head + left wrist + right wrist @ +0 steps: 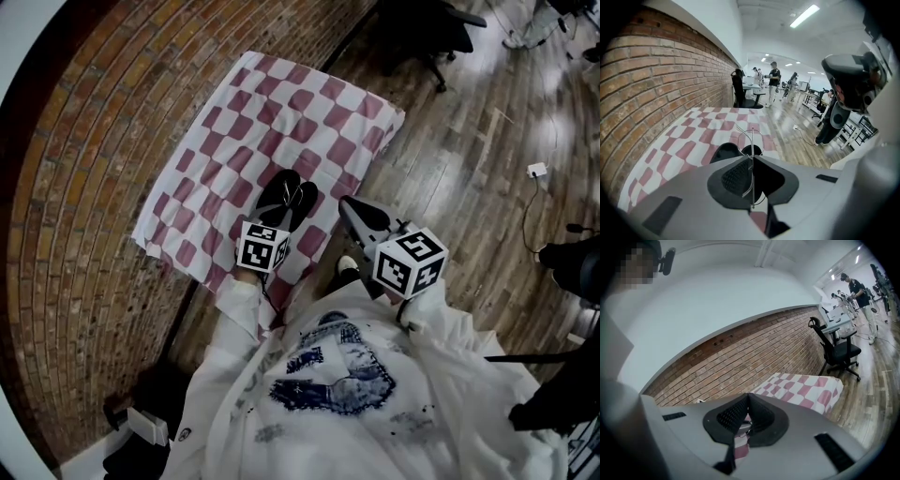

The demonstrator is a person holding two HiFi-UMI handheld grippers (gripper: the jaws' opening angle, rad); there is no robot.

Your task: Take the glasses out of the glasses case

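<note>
Seemingly, the thin wire glasses (751, 140) were pinched in the nearly closed left claw (752, 157), the right claw (747, 395) shut, so slippage onto the case (724, 152) below was risked.

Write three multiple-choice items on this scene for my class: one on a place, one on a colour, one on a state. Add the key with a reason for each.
1. Where does the glasses case lie?
A. On the checked cloth
B. In a drawer
C. On a shelf

2. What colours are the cloth's checks?
A. Blue and white
B. Green and yellow
C. Pink and white

3. How do the left tongs stand?
A. Wide apart and empty
B. Shut on the wire-framed glasses
C. Shut on the case

Key:
1. A, as the head view shows the black case resting on the cloth.
2. C, as pink and white squares alternate across the cloth in every view.
3. B, as the left gripper view shows the thin metal frame pinched between the pads, with the case below it.
</note>
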